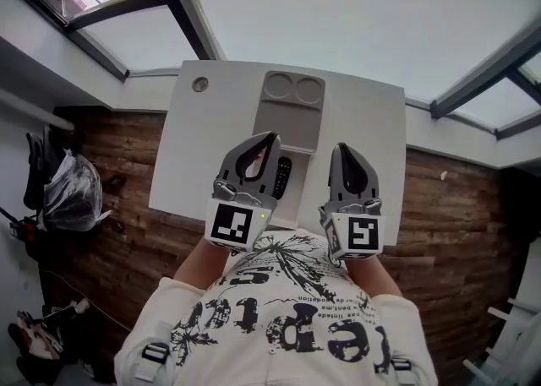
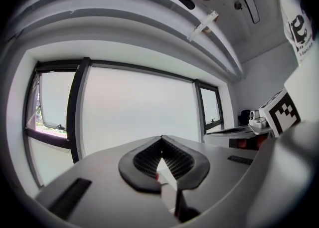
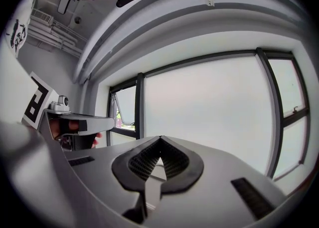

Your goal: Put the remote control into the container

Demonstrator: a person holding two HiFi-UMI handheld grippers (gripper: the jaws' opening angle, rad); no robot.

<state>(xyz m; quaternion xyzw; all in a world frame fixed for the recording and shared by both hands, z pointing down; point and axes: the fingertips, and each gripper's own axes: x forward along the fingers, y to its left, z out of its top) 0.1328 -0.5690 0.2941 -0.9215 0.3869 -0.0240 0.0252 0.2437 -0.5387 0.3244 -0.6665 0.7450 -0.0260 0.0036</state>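
Note:
A black remote control (image 1: 282, 176) lies on the white table (image 1: 363, 122), just at the near end of the grey container (image 1: 292, 118); whether it rests inside that tray I cannot tell. My left gripper (image 1: 272, 136) is held up above the table, its side covering part of the remote. Its jaws are shut tip to tip with nothing between them, as the left gripper view (image 2: 161, 138) shows against the windows. My right gripper (image 1: 340, 148) hangs beside it, to the right of the remote, also shut and empty (image 3: 159, 139).
The container has two round cup recesses (image 1: 294, 87) at its far end. A round hole (image 1: 199, 84) sits in the table's far left corner. Wooden floor (image 1: 110, 190) surrounds the table, with a bag (image 1: 72, 190) at the left. Large windows (image 2: 134, 107) face both grippers.

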